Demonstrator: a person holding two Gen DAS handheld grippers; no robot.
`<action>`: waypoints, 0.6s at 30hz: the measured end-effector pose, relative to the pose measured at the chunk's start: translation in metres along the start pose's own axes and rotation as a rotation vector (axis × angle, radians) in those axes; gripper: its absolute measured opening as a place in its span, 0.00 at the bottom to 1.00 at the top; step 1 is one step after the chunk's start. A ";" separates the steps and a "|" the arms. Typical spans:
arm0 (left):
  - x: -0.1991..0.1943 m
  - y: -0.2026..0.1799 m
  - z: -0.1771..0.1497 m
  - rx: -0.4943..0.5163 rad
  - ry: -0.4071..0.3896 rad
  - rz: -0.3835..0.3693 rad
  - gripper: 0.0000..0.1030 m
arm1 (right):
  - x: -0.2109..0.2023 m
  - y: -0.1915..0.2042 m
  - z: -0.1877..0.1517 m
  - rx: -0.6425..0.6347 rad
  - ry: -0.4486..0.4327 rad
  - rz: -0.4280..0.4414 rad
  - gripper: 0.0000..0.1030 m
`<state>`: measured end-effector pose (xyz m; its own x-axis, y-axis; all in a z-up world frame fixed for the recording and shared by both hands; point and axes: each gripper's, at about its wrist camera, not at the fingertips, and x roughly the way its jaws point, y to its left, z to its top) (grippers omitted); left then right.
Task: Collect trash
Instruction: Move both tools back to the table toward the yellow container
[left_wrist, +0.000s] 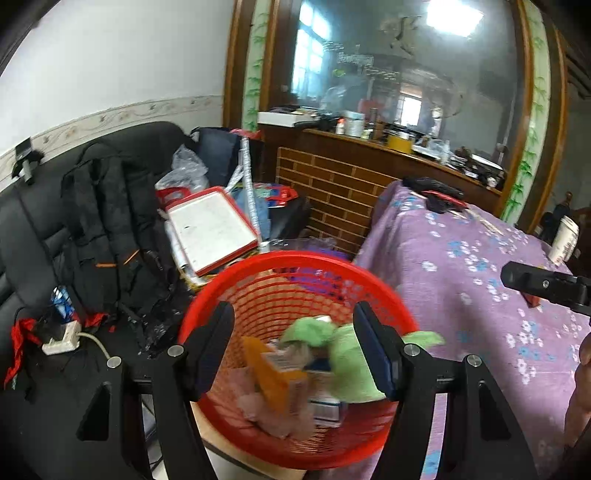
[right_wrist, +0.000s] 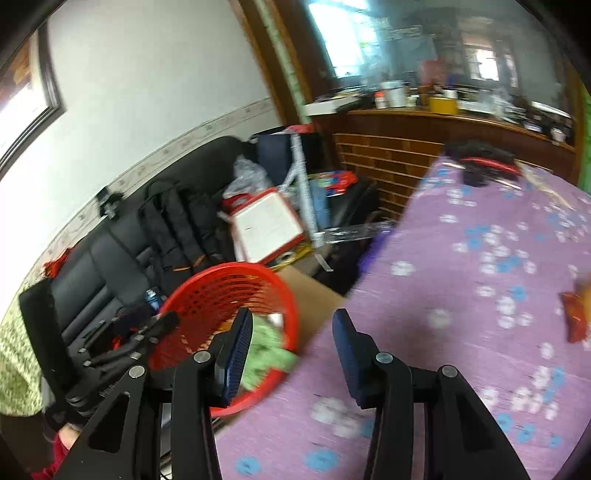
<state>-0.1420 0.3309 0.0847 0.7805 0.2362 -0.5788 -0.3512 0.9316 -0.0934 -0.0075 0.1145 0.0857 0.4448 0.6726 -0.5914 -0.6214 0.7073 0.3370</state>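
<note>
A red mesh basket (left_wrist: 295, 258) stands beside the table with the purple flowered cloth (left_wrist: 461, 258). Inside lie an orange box (left_wrist: 273, 373), a crumpled green piece (left_wrist: 343, 354) and a small white-blue box (left_wrist: 325, 406). My left gripper (left_wrist: 293, 325) hangs open right over the basket; the blurred green piece lies below its fingers, not pinched. My right gripper (right_wrist: 291, 328) is open and empty over the table's left edge, with the basket (right_wrist: 229, 267) to its left. A red-orange wrapper (right_wrist: 576, 317) lies on the cloth at the right. The right gripper's tip (left_wrist: 517, 277) shows over the table.
A black sofa (left_wrist: 33, 229) on the left holds a black backpack (left_wrist: 110, 221), a red-framed board (left_wrist: 214, 229) and a power strip (left_wrist: 61, 341). A paper cup (left_wrist: 563, 240) and a black-and-red object (left_wrist: 439, 195) sit at the table's far end. A brick-patterned counter (left_wrist: 332, 184) stands behind.
</note>
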 end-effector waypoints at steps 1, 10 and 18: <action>-0.001 -0.007 0.001 0.012 -0.001 -0.010 0.64 | -0.007 -0.011 -0.002 0.012 -0.006 -0.019 0.47; -0.004 -0.102 0.005 0.177 0.016 -0.133 0.67 | -0.093 -0.152 -0.009 0.202 -0.089 -0.243 0.47; 0.016 -0.205 0.011 0.324 0.116 -0.274 0.67 | -0.118 -0.281 0.021 0.313 -0.067 -0.459 0.47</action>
<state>-0.0518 0.1473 0.1037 0.7527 -0.0466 -0.6567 0.0551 0.9984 -0.0077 0.1284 -0.1591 0.0762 0.6709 0.2855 -0.6844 -0.1380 0.9549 0.2630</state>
